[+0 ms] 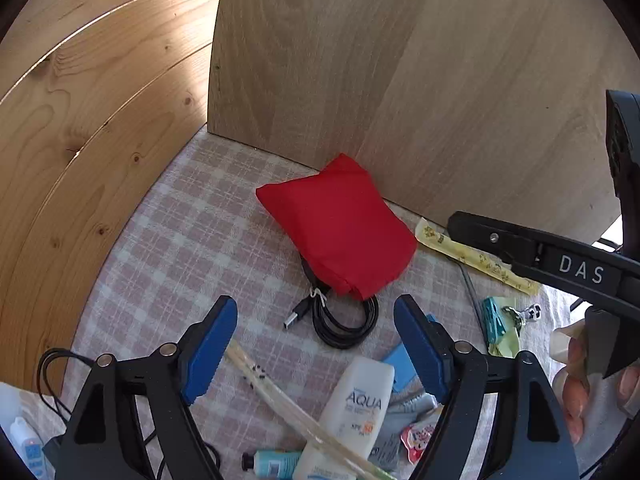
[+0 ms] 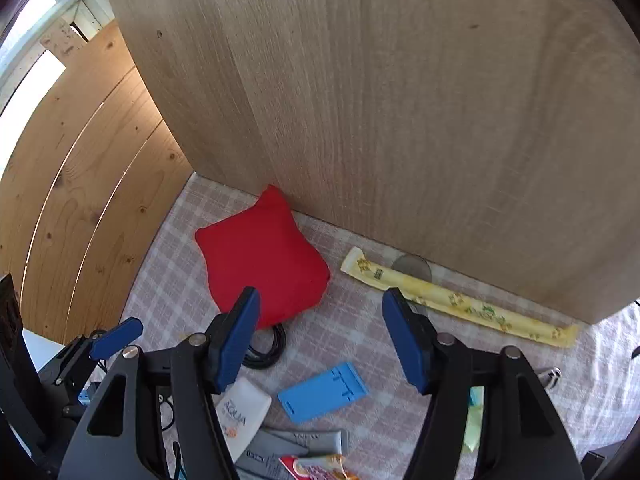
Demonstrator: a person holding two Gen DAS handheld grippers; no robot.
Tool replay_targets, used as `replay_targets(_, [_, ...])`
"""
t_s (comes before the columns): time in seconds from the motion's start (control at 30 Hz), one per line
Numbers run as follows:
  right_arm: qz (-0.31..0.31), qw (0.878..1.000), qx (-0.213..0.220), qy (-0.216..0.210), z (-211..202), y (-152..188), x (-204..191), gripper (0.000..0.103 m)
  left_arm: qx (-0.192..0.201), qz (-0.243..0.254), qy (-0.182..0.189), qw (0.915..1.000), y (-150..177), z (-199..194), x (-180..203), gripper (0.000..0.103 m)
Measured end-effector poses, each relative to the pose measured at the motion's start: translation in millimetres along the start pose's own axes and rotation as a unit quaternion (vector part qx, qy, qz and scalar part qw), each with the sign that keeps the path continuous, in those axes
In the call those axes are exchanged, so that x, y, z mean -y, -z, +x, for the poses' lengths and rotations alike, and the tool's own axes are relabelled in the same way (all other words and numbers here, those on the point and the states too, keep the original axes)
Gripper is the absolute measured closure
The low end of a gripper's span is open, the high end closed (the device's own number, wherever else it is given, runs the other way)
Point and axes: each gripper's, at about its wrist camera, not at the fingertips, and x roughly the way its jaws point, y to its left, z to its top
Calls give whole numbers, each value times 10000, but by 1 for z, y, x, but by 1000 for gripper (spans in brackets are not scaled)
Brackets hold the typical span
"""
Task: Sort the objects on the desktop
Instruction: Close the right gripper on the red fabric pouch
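Note:
A red fabric pouch (image 1: 340, 228) (image 2: 260, 264) lies on the checked tablecloth against a tall wooden panel (image 1: 400, 80). A coiled black USB cable (image 1: 344, 320) sticks out from under its near edge. My left gripper (image 1: 316, 344) hovers open above that cable, holding nothing. My right gripper (image 2: 322, 340) is open and empty too, above bare cloth between the pouch and a yellow paper sleeve (image 2: 460, 300). Just below it lie a blue plastic stand (image 2: 324, 394) and a white sunscreen bottle (image 1: 356, 404). The right gripper's fingers (image 1: 520, 244) cross the left wrist view over the sleeve.
A teal clip (image 1: 494, 324), a small keychain (image 1: 528, 314), clear wrapped chopsticks (image 1: 280, 400), grey tubes (image 2: 296, 444) and a snack packet (image 1: 416, 440) clutter the near cloth. Pine boards (image 1: 80, 160) wall the left side. A person's fingertips (image 1: 576, 392) show at the right.

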Motion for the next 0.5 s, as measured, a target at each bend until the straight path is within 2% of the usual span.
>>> replay_targets(0.2, [99,9996,-190,-178,42,-16,-8,40,-57,-21,155,9999,-20,31,-5,24])
replay_targets(0.4, [205,9988,-328,-313,66,-25,-12,40,-165,128,306,9993,-24,51,-1,24])
replay_targets(0.47, [260,9983,-343,-396,70,-26,-11,40,-165,123,356,9992,-25,55,0,26])
replay_targets(0.5, [284,9980,-344,-440,71,-26,-12,40,-169,108,388,9990,-25,57,0,31])
